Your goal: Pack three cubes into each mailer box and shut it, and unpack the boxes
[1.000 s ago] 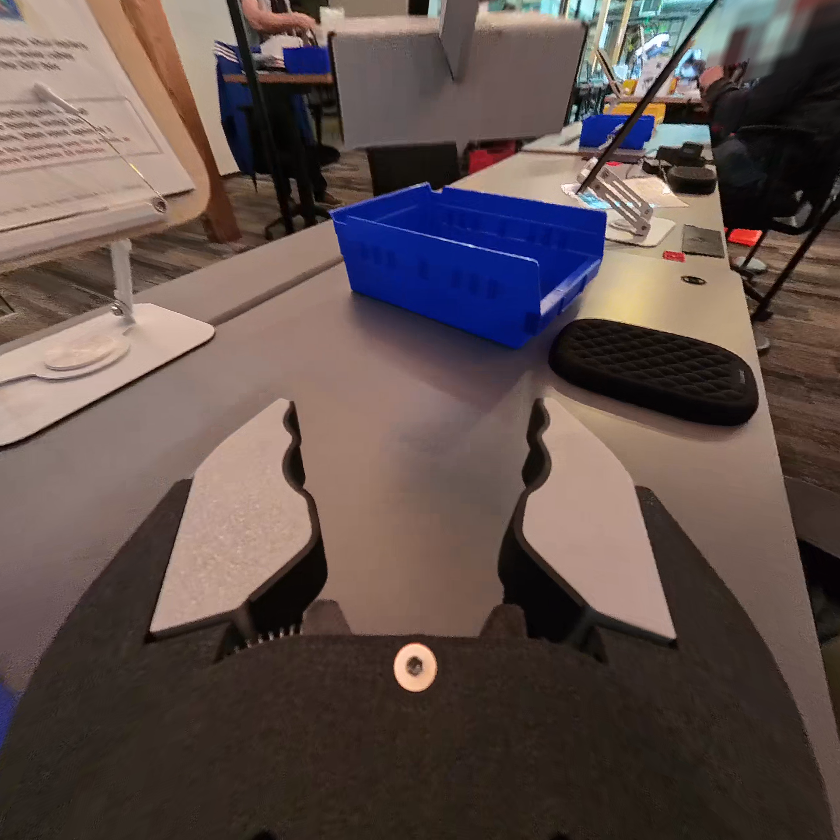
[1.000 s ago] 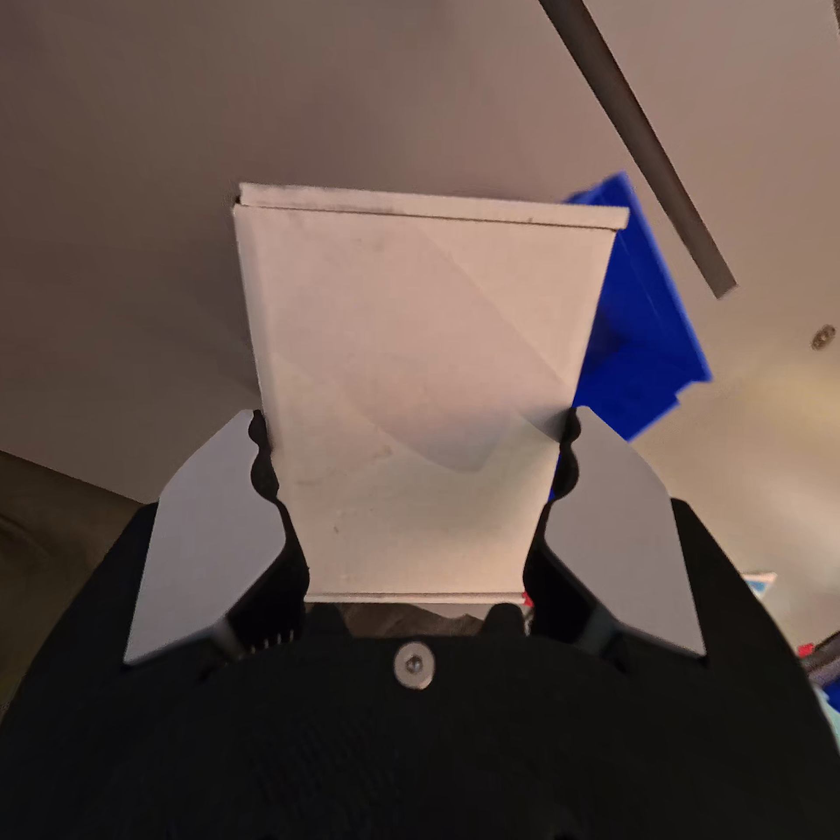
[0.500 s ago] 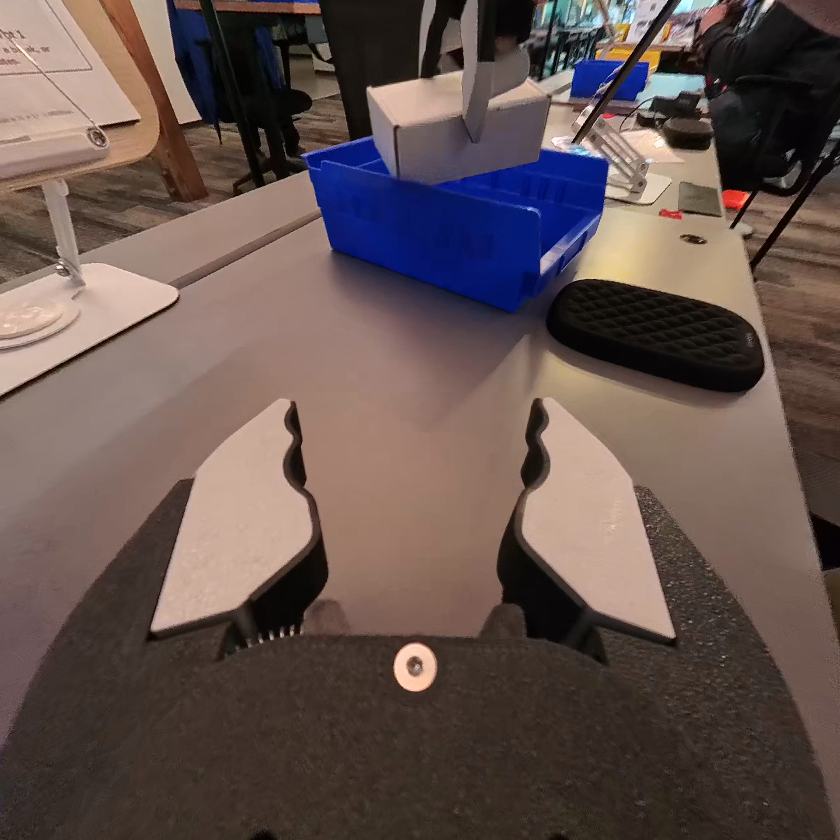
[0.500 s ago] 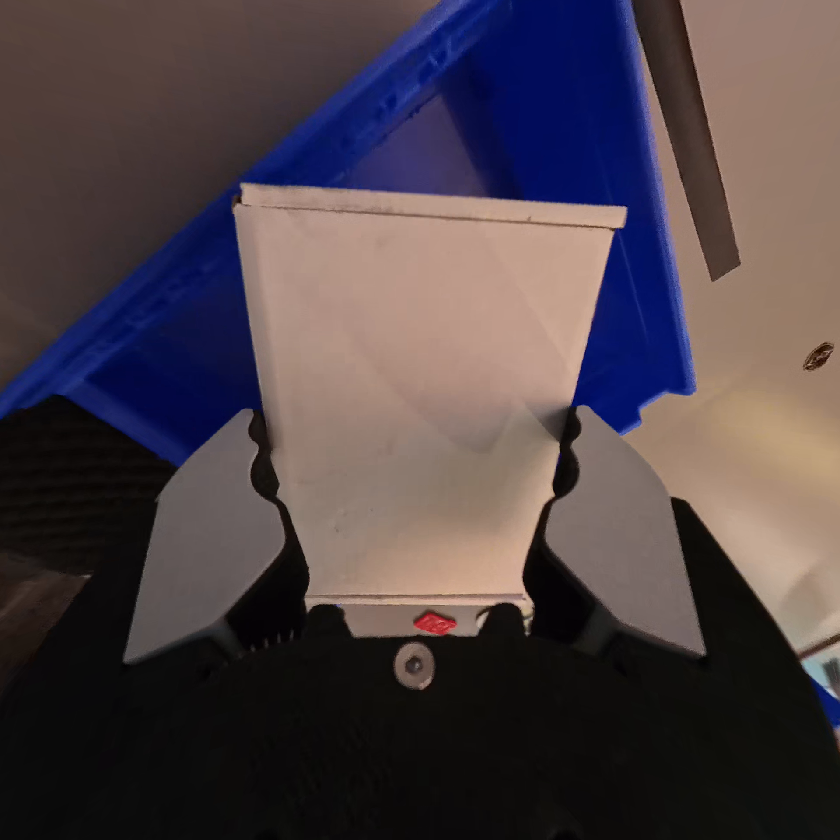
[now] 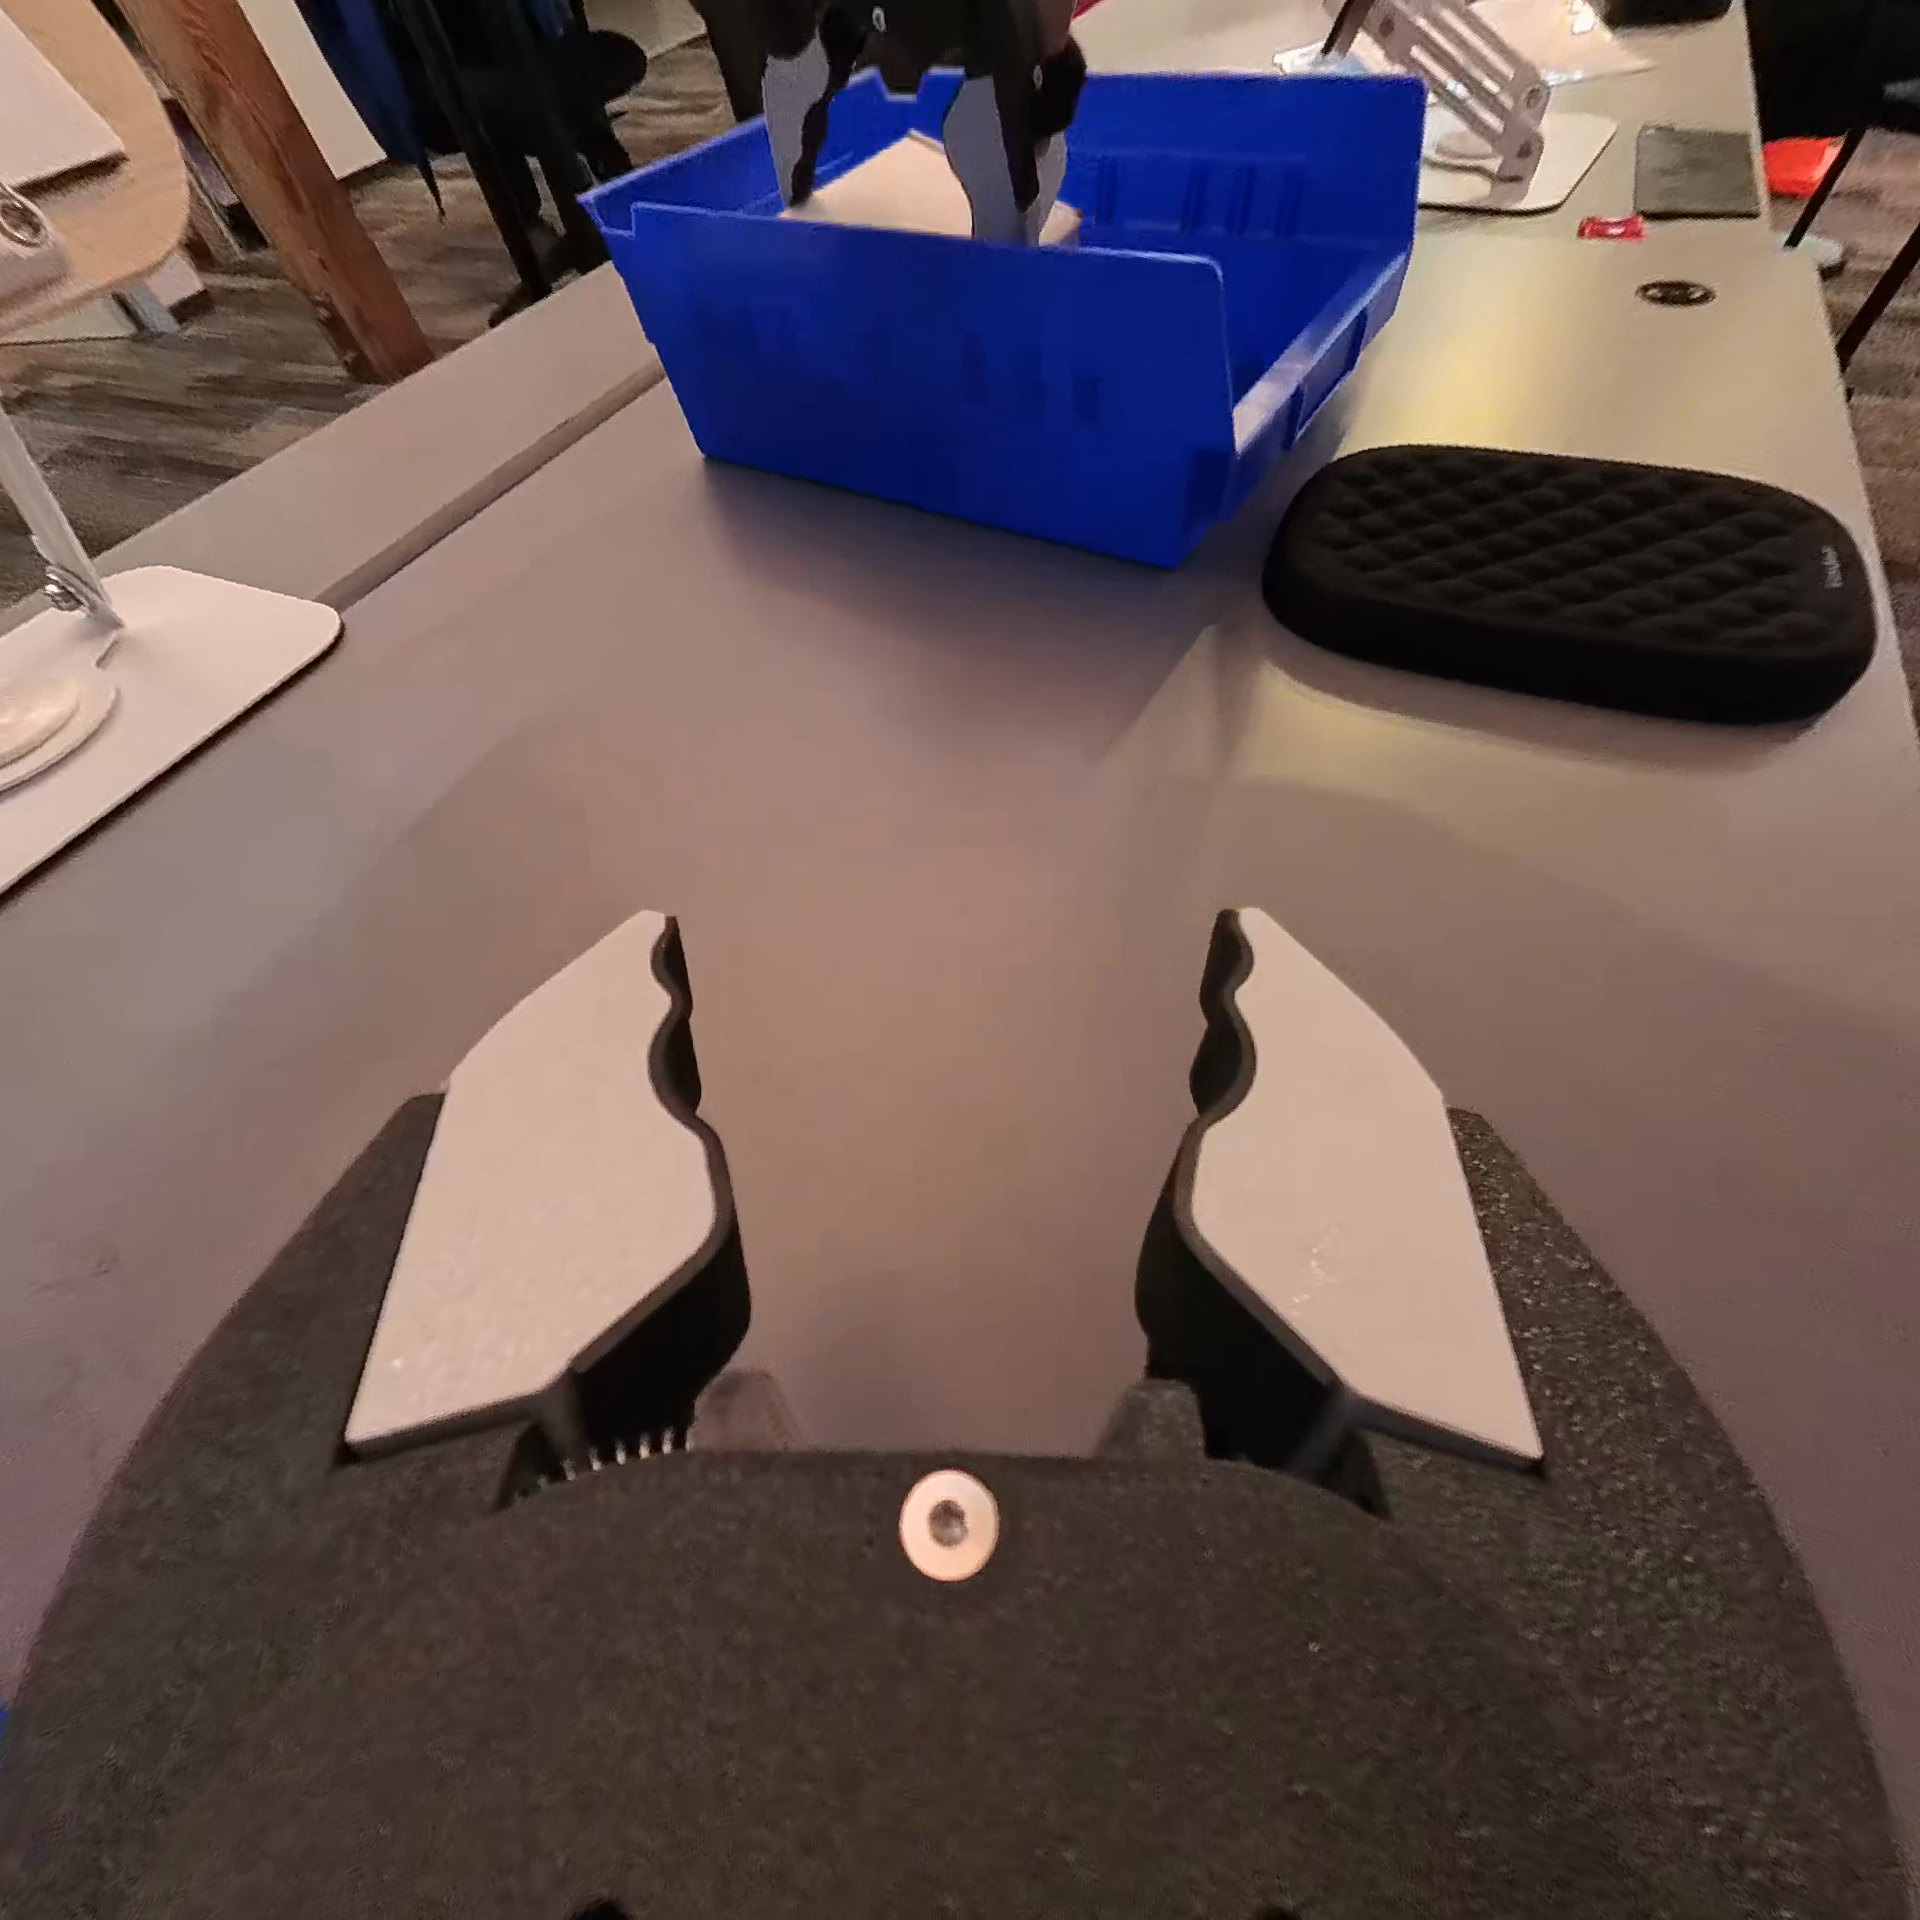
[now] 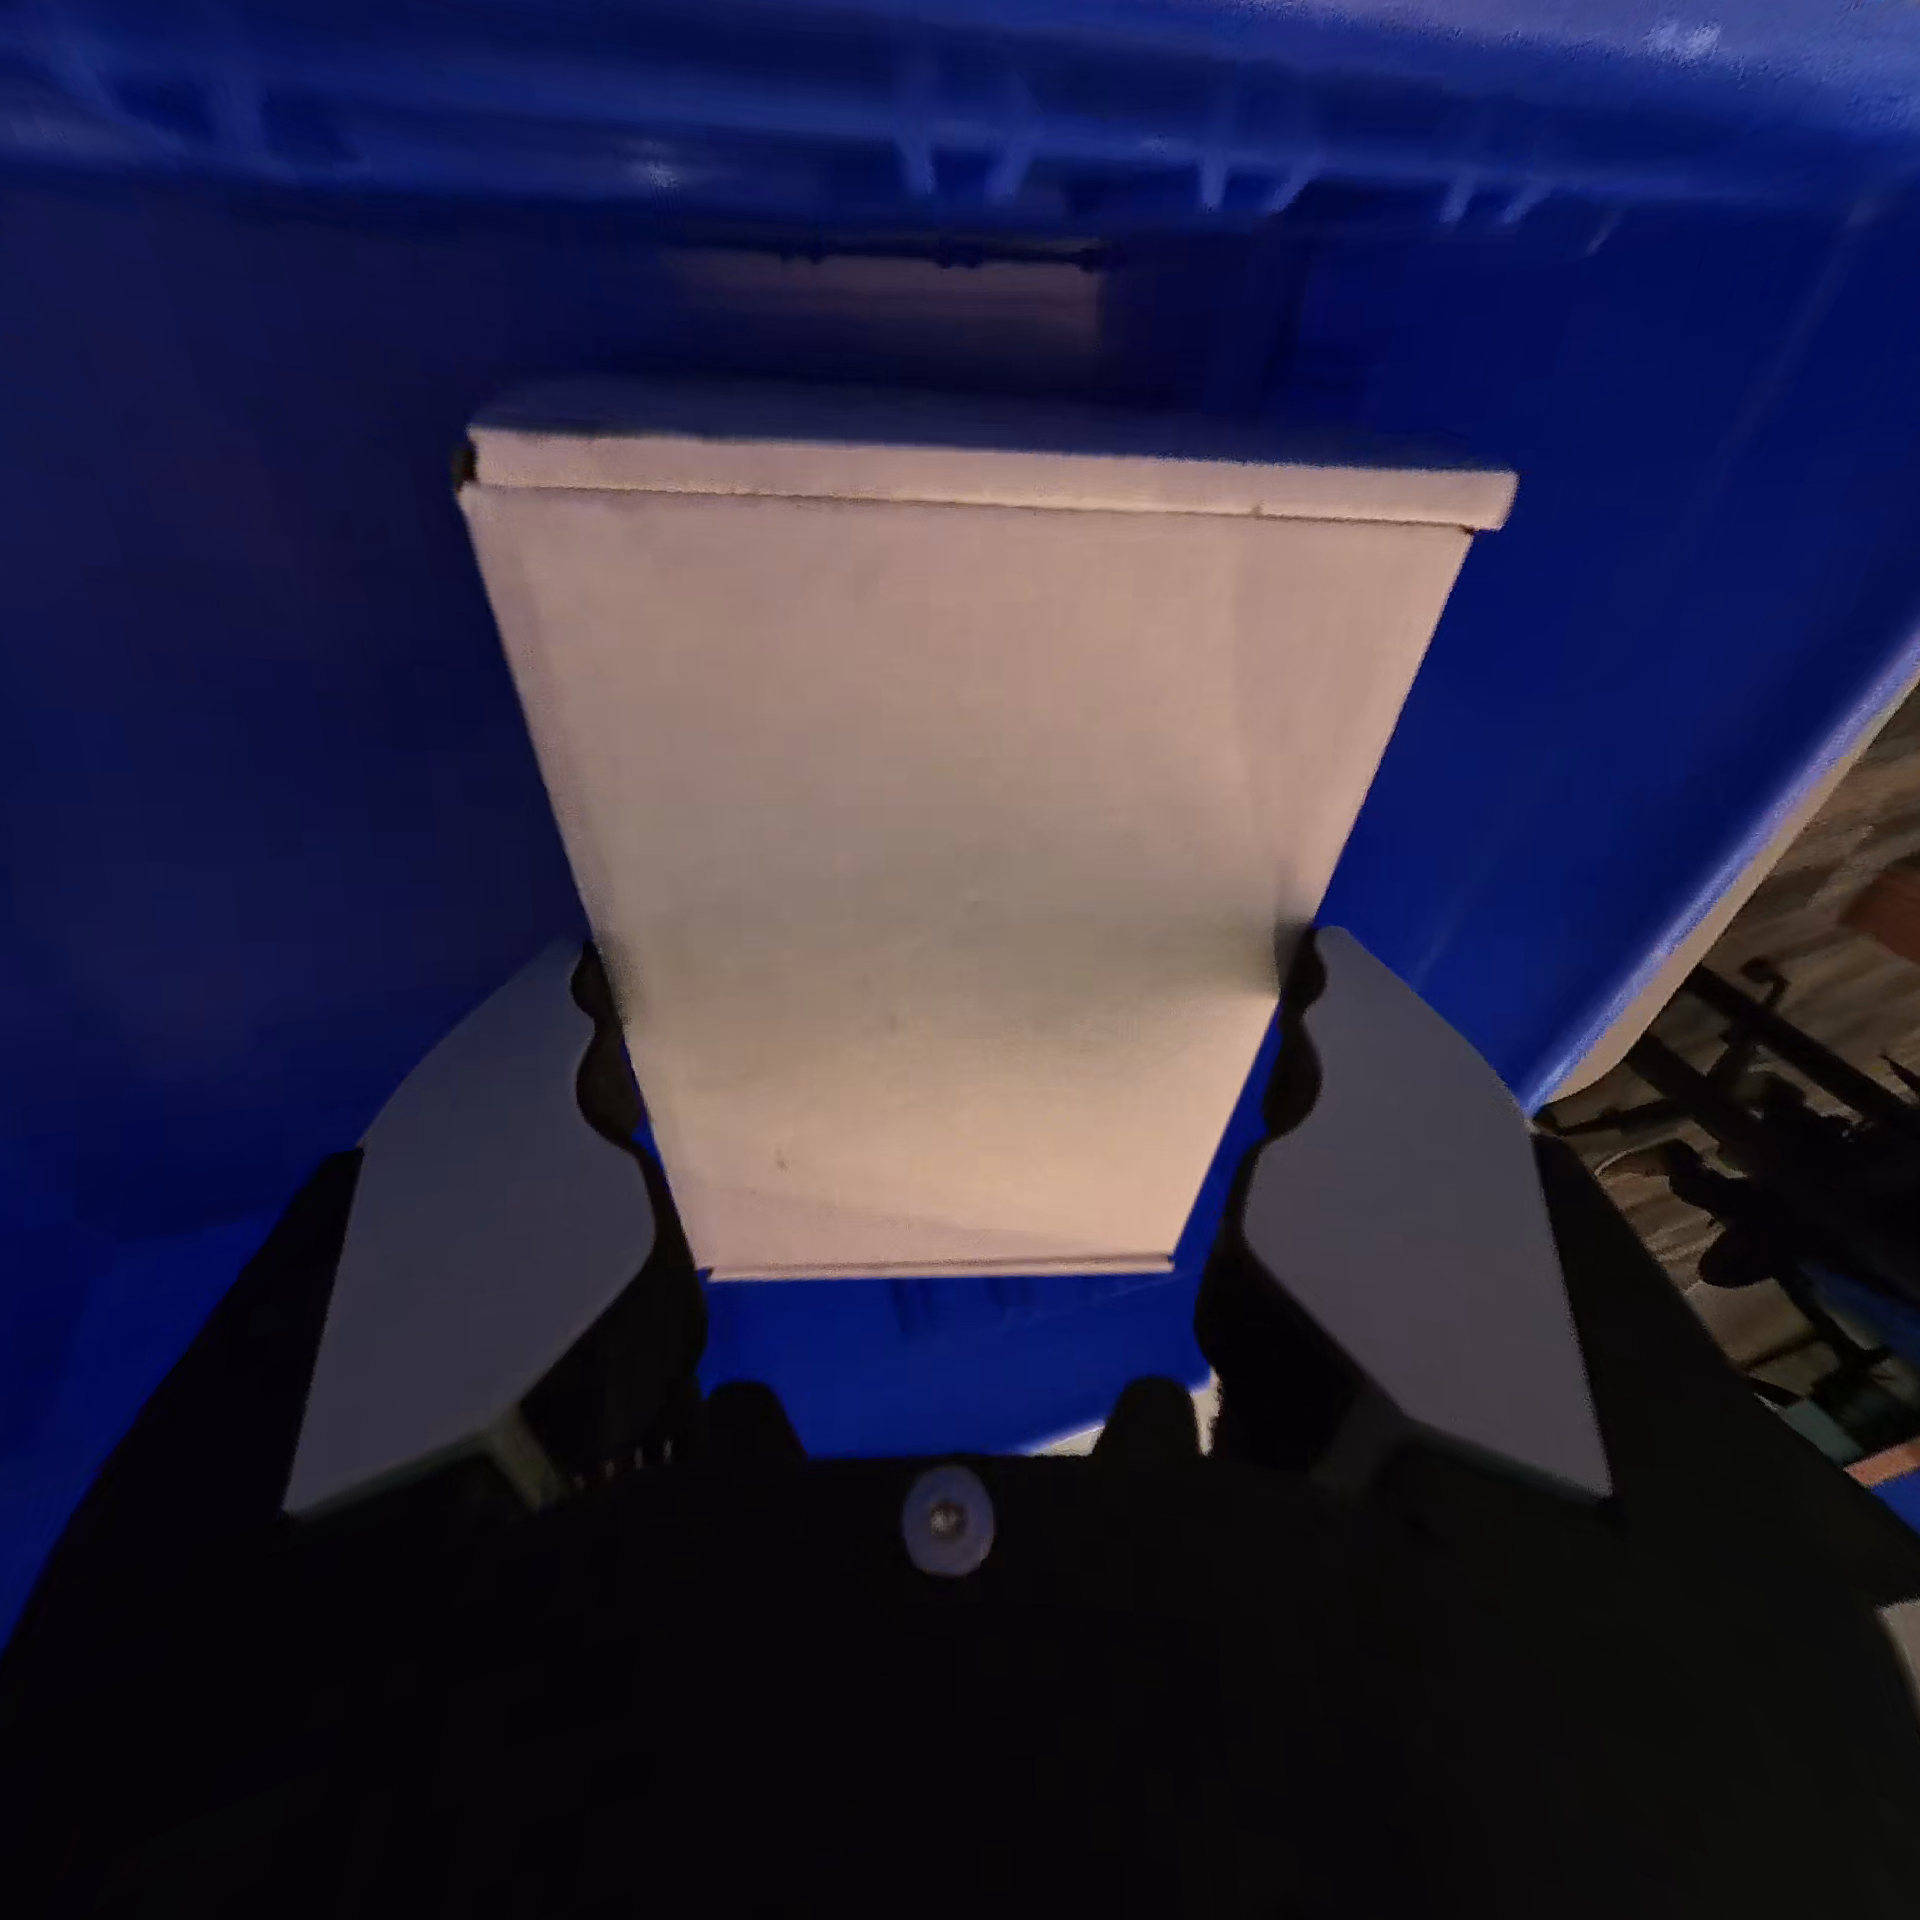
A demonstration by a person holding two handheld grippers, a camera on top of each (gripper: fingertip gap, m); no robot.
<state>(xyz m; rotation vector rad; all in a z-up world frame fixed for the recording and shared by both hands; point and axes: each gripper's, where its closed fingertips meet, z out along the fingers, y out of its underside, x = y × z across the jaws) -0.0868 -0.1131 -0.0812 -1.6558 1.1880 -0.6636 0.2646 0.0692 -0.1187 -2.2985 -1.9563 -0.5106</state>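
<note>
A white mailer box [image 6: 966, 779], shut, lies low inside the blue bin [image 6: 208, 727]. My right gripper [image 6: 945, 945] is shut on the box, one finger on each long side near its near end. The left wrist view shows the same bin [image 5: 935, 364] at the far end of the grey table [image 5: 831, 779], with the box [image 5: 883, 182] between the right gripper's fingers [image 5: 784, 114] reaching down from above. My left gripper [image 5: 945, 920] is open and empty, low over the table in front of the bin. No cubes are in view.
A black quilted pad [image 5: 1558, 582] lies right of the bin. A white stand base [image 5: 177, 665] sits at the left edge. A metal stand [image 5: 1475, 94], a flat black item [image 5: 1694, 177] and a small red piece [image 5: 1605, 227] lie behind the bin. The grippers' ends are close to 40 centimetres from one another.
My right gripper has carried the box from above the table over the bin and lowered it inside. My left gripper stays open and has tilted down and moved a little nearer the bin.
</note>
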